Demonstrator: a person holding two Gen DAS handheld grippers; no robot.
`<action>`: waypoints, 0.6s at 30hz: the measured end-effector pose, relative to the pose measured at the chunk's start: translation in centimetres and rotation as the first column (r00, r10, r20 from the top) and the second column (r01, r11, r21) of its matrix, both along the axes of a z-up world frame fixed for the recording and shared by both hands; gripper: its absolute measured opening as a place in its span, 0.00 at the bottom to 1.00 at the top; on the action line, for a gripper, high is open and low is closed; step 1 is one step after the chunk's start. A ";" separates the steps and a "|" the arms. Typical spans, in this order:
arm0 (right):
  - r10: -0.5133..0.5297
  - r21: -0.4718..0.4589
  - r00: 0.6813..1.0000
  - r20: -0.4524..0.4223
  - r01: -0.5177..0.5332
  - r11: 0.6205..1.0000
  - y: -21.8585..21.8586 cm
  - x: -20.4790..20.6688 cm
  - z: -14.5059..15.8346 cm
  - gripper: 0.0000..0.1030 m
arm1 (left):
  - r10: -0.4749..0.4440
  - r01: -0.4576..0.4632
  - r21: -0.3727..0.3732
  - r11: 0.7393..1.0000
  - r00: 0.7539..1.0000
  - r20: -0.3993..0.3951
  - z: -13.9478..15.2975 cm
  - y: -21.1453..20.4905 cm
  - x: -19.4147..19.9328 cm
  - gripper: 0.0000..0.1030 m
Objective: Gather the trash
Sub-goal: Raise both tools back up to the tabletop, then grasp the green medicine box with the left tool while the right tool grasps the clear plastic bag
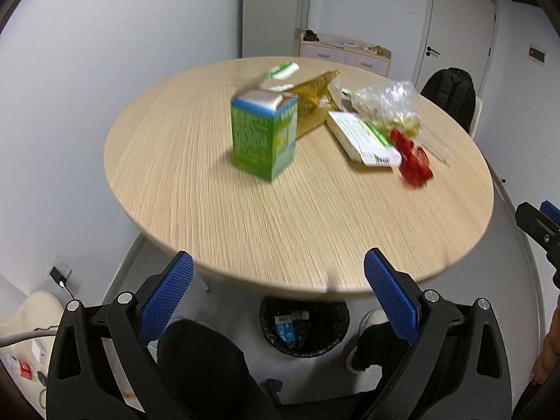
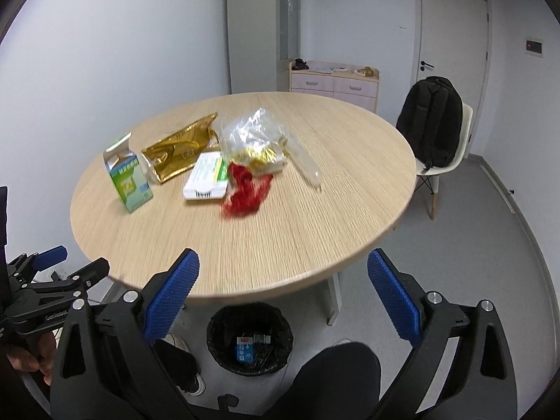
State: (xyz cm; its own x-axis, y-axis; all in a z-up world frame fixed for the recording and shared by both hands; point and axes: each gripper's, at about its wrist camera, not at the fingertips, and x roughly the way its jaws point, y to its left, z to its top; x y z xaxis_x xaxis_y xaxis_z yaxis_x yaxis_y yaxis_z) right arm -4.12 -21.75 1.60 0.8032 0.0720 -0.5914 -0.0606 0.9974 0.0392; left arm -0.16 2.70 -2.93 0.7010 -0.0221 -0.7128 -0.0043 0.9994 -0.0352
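Trash sits mid-counter [image 1: 245,231] — from the left wrist, the left gripper [image 1: 278,288], jaws spread and empty, should take the upright green carton [image 1: 263,136] squarely across its sides; from the right wrist, the right gripper [image 2: 283,292], equally spread, suits the red wrapper [image 2: 245,192] — then both drop into the bin [image 2: 250,338] below.
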 end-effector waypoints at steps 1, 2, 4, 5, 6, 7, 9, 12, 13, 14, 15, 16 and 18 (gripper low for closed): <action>0.001 -0.002 1.000 0.001 -0.001 1.000 0.1 0.4 0.1 0.90 | 0.006 -0.006 0.001 1.000 1.000 0.001 0.2 0.1 0.4 0.93; 0.004 -0.004 1.000 -0.002 -0.004 1.000 0.1 1.1 0.4 0.90 | 0.011 -0.011 0.000 1.000 1.000 0.001 0.3 0.2 0.9 0.93; 0.008 -0.002 1.000 -0.006 -0.008 1.000 0.3 2.2 0.7 0.90 | 0.021 -0.021 -0.005 1.000 1.000 -0.004 0.5 0.6 2.1 0.93; 0.012 0.001 1.000 -0.012 -0.012 1.000 0.4 3.0 0.8 0.90 | 0.028 -0.028 -0.008 1.000 1.000 -0.008 0.6 0.9 3.0 0.93; 0.013 0.002 1.000 -0.015 -0.013 1.000 0.4 3.7 0.9 0.90 | 0.032 -0.032 -0.012 0.999 0.999 -0.009 0.6 1.1 3.3 0.93; 0.014 0.004 1.000 -0.017 -0.013 1.000 0.5 4.1 1.0 0.90 | 0.039 -0.039 -0.017 0.999 0.999 -0.014 0.5 1.4 4.0 0.93; 0.016 0.013 1.000 -0.026 -0.016 1.000 0.5 5.6 1.0 0.90 | 0.042 -0.042 -0.016 0.999 0.999 -0.028 0.2 1.7 5.1 0.91; 0.017 0.018 0.999 -0.032 -0.017 1.000 0.7 7.6 1.0 0.90 | 0.047 -0.049 -0.024 0.999 0.998 -0.046 0.0 2.2 6.8 0.89; 0.020 0.020 0.999 -0.036 -0.019 1.000 0.8 8.2 1.0 0.90 | 0.049 -0.050 -0.025 0.998 0.998 -0.047 0.1 2.4 7.5 0.89; 0.023 0.022 0.999 -0.042 -0.022 0.999 1.0 9.2 1.0 0.89 | 0.049 -0.050 -0.023 0.998 0.998 -0.046 0.1 2.5 7.9 0.89; 0.026 0.022 0.999 -0.047 -0.025 0.999 1.1 9.9 0.9 0.88 | 0.048 -0.050 -0.023 0.999 0.997 -0.053 0.2 2.5 8.5 0.89; 0.030 0.023 0.998 -0.051 -0.029 0.999 1.3 10.6 0.9 0.87 | 0.046 -0.047 -0.019 0.999 0.998 -0.052 0.3 2.5 9.0 0.89; 0.039 0.020 0.998 -0.056 -0.038 0.999 1.7 12.4 1.0 0.87 | 0.038 -0.039 -0.010 0.999 0.998 -0.053 0.2 2.5 10.1 0.87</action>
